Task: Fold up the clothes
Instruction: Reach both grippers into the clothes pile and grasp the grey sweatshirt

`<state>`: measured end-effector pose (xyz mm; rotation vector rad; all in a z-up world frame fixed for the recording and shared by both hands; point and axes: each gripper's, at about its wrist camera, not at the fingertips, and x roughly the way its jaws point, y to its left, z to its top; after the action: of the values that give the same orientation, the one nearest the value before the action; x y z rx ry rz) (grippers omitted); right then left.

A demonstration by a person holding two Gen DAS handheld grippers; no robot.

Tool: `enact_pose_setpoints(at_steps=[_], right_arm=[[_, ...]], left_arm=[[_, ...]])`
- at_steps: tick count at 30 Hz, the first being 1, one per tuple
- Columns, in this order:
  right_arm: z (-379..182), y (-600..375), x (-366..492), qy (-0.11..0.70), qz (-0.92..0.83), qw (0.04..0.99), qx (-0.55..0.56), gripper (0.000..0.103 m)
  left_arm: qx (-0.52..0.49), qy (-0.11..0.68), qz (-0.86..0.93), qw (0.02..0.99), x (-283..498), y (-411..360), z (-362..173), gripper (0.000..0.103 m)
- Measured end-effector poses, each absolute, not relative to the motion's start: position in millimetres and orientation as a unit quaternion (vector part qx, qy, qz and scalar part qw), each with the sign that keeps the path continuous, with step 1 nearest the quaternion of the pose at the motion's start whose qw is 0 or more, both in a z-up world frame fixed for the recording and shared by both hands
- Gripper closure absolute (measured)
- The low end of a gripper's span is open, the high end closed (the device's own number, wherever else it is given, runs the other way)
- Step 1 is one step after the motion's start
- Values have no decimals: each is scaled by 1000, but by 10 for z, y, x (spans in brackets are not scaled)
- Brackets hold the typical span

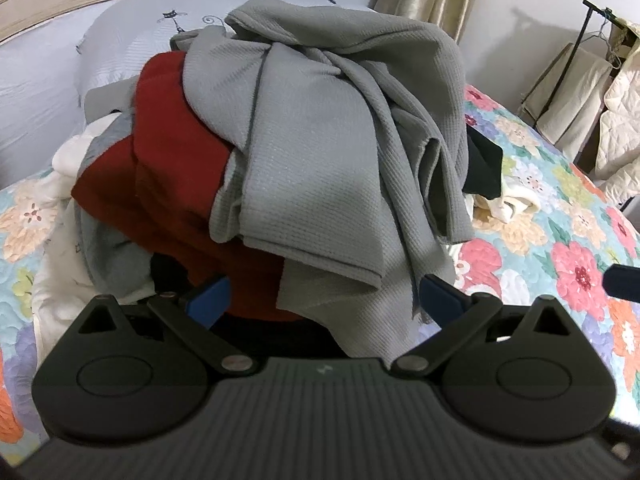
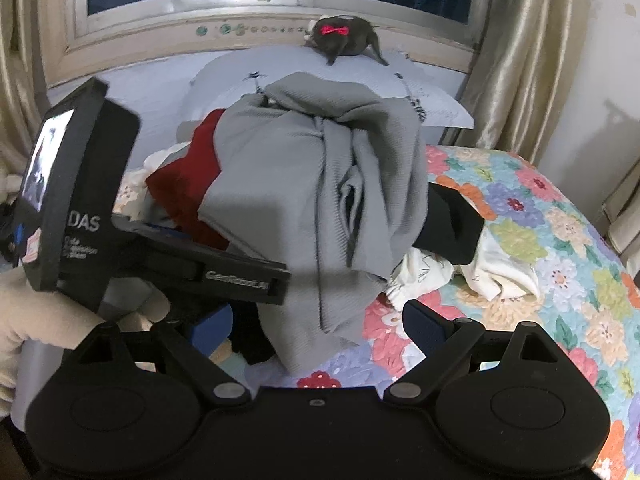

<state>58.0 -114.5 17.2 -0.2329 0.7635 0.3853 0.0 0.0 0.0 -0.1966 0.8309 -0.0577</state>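
Left wrist view: left gripper [image 1: 322, 294] spread wide, blue pads either side of the pile's near edge, nothing clamped (the grey hem hangs between the jaws, contact not certain). Heaped on the floral quilt [image 1: 560, 208]: grey waffle-knit garment [image 1: 320, 120] on top, bunched and twisted; dark red garment [image 1: 168, 160] beneath at 9 o'clock; white clothing [image 1: 68, 160] further toward 9; black garment [image 1: 484, 168] poking out at 3 o'clock. Pale blue pillow [image 1: 60, 80] behind at 11. Nothing folded or laid flat anywhere in sight.

Right wrist view: right gripper [image 2: 318, 322] likewise wide open and empty, poised just before the same heap. Grey waffle-knit garment [image 2: 304, 184] dead centre, draping down toward the jaws; dark red garment [image 2: 184, 188] at 9 o'clock; black garment [image 2: 452, 224] and crumpled white garment [image 2: 492, 272] at 3 o'clock on the quilt [image 2: 560, 240]. Left gripper's body [image 2: 80, 200] at 9 o'clock, held by a gloved hand [image 2: 40, 320]. Stuffed toy with a red bow [image 2: 340, 38] at 12.

Judged at the very start: whole pile untouched, every piece left to separate, spread and fold.
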Motion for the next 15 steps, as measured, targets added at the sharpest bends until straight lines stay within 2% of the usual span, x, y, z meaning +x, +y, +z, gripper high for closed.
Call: enact_pose_setpoints(at_steps=[11, 15], right_arm=[[88, -1125, 570, 388, 185, 896, -108, 8], [-3, -1131, 647, 405, 179, 892, -95, 8]], left_arm=[[-113, 409, -39, 905, 8, 46, -39, 2], [-135, 384, -55, 912, 10, 85, -19, 3]])
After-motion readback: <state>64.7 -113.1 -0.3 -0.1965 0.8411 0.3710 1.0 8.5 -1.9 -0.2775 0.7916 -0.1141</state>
